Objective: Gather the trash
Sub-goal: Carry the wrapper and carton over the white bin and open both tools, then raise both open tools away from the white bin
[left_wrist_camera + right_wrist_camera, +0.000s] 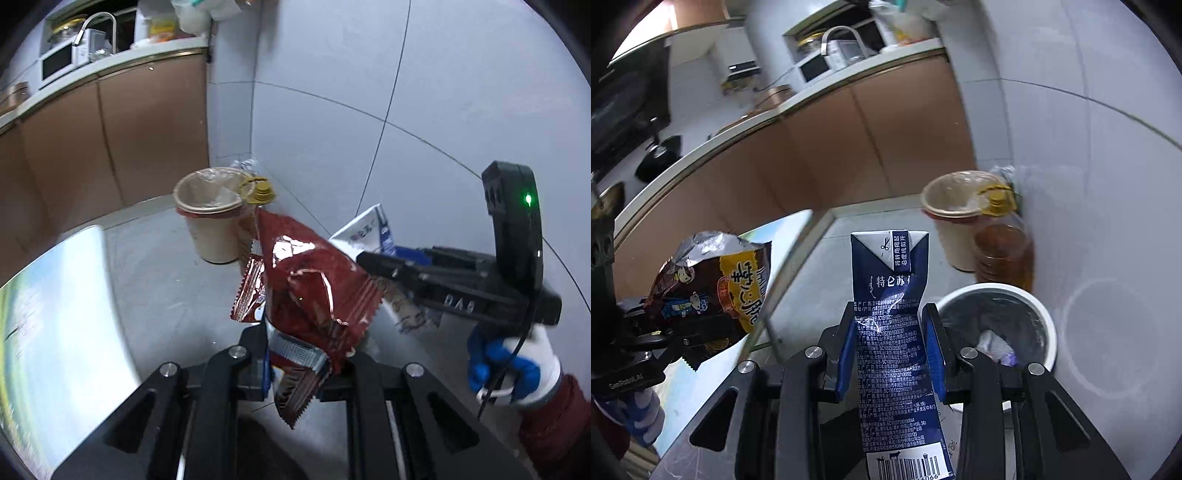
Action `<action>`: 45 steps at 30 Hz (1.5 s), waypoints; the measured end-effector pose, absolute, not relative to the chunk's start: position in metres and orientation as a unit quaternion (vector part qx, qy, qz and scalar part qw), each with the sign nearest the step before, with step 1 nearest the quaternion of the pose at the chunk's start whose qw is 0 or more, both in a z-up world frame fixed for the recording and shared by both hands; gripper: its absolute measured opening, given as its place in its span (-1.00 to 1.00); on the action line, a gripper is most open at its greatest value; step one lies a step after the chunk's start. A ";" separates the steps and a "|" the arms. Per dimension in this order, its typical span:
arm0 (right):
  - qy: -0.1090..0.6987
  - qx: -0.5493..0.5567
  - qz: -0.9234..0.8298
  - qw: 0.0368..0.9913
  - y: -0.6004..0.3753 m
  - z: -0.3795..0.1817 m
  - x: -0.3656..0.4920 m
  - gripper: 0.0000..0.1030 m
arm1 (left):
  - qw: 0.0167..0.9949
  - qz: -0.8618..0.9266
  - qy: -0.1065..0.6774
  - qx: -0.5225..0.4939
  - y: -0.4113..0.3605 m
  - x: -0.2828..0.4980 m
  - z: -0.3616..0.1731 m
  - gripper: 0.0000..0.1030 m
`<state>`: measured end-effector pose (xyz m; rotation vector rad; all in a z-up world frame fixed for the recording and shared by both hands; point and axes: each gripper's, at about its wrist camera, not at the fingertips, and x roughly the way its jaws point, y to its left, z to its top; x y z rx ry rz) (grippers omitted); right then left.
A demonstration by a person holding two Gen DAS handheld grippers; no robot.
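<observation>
Left gripper (306, 363) clamped on red snack wrapper (310, 280), jaws pinching its lower edge. Right gripper (373, 264) just beyond, gripping blue-and-white milk carton (369, 230); gloved hand (513, 369) behind it. Beige lined bin (212, 218) against grey tiled wall (424, 92), yellow-capped bottle (260, 192) beside it.

- You hold two hand-held grippers: the left hand-held gripper (303, 363) and the right hand-held gripper (892, 350).
- One red snack wrapper (314, 280), pinched in your left one.
- One dark blue milk carton (897, 332), flattened, clamped in your right one.
- Two bins on the floor: one beige bin (955, 229) by the wall, one white-rimmed bin (1030, 317) nearer you.
- One amber oil bottle (1004, 251) with a yellow cap, between the bins.
- One gloved hand (513, 369) shows.
- One microwave (55, 64) on the worktop (110, 64).
</observation>
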<state>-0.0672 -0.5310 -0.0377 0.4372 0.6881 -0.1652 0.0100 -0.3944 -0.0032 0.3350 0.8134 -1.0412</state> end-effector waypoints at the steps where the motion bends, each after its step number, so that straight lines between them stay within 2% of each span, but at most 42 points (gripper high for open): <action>1: 0.336 0.217 -0.086 0.913 -0.536 -0.042 -0.066 -0.34 | 0.774 -0.483 0.379 0.156 -0.405 0.014 -0.007 -0.72; 8: 0.357 0.237 -0.124 0.895 -0.573 -0.081 -0.042 -0.34 | 0.755 -0.482 0.419 0.145 -0.460 0.043 -0.041 -0.72; 20: 0.384 0.243 -0.164 0.876 -0.614 -0.134 -0.015 -0.30 | 0.740 -0.463 0.471 0.128 -0.511 0.068 -0.097 -0.66; 22: 0.387 0.242 -0.172 0.873 -0.617 -0.138 -0.015 -0.26 | 0.737 -0.462 0.479 0.120 -0.516 0.072 -0.105 -0.66; 24: 0.389 0.238 -0.181 0.871 -0.620 -0.142 -0.016 -0.07 | 0.735 -0.456 0.488 0.115 -0.521 0.077 -0.113 -0.62; 26: 0.393 0.231 -0.195 0.869 -0.621 -0.143 -0.017 -0.05 | 0.731 -0.458 0.494 0.111 -0.525 0.081 -0.119 -0.62; 28: 0.390 0.230 -0.201 0.869 -0.620 -0.142 -0.021 -0.02 | 0.730 -0.461 0.494 0.107 -0.525 0.082 -0.119 -0.60; 30: 0.389 0.222 -0.206 0.870 -0.615 -0.139 -0.025 0.05 | 0.728 -0.463 0.496 0.101 -0.522 0.082 -0.117 -0.35; 32: 0.390 0.218 -0.210 0.870 -0.610 -0.136 -0.029 0.05 | 0.732 -0.463 0.491 0.095 -0.518 0.081 -0.113 -0.22; 40: 0.384 0.208 -0.209 0.875 -0.578 -0.116 -0.048 0.08 | 0.778 -0.433 0.443 0.105 -0.475 0.068 -0.074 -0.21; 45: 0.374 0.186 -0.194 0.888 -0.548 -0.091 -0.052 0.10 | 0.810 -0.404 0.413 0.097 -0.435 0.060 -0.045 0.01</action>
